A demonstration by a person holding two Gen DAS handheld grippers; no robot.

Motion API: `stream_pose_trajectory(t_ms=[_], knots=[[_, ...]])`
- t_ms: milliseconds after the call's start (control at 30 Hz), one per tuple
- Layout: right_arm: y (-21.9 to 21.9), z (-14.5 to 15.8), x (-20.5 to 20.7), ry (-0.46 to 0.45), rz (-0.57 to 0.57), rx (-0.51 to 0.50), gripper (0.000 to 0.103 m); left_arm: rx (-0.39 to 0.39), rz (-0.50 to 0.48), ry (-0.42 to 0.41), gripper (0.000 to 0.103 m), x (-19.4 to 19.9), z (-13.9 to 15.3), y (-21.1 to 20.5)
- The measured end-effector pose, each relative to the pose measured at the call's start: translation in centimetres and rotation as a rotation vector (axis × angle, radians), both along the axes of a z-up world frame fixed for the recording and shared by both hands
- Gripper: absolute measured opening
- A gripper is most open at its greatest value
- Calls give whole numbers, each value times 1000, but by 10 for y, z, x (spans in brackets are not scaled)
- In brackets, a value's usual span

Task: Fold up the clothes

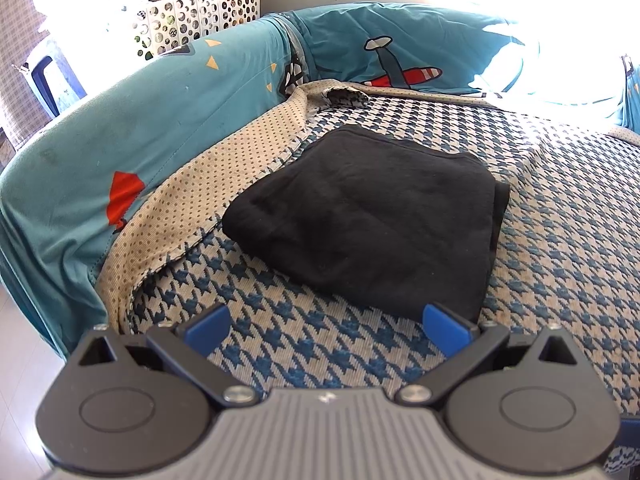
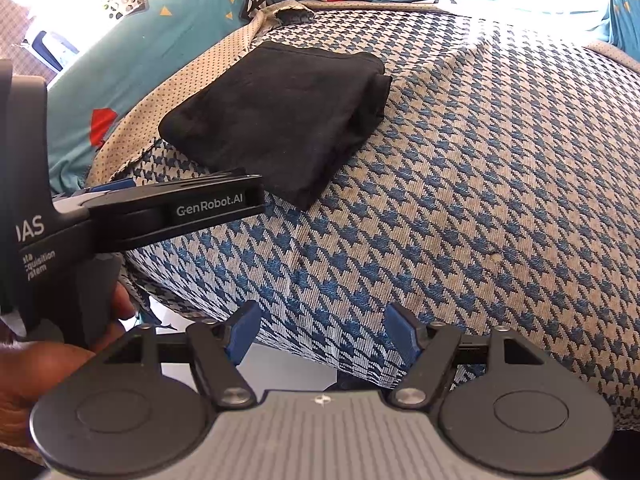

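Folded black garment (image 1: 368, 216) lying on the houndstooth cover (image 1: 560, 248), mid-frame.
Left gripper (image 1: 327, 326) and right gripper (image 2: 322, 332) both hang released, jaws spread on nothing, at lower frame; white laundry basket (image 1: 200, 12) upper left.

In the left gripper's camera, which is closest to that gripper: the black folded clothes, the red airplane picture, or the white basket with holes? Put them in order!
From the left gripper:
1. Black folded clothes, just ahead, slightly right.
2. Red airplane picture, on the teal cover behind.
3. White basket, farthest, upper left.

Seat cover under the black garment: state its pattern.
Blue-and-cream houndstooth seat cover, clearest in the right wrist view.
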State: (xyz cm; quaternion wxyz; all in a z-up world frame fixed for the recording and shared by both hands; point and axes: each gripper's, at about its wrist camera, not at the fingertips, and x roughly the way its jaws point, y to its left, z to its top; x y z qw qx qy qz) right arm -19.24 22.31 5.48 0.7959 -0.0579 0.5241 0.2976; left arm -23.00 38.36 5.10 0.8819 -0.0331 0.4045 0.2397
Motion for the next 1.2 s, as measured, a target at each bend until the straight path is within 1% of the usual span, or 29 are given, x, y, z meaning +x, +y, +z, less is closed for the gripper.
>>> stream_pose_trajectory(t_ms=[1200], knots=[[2,1,-2,-4,-2,2,68,0,6,0,103,-1,0,0]])
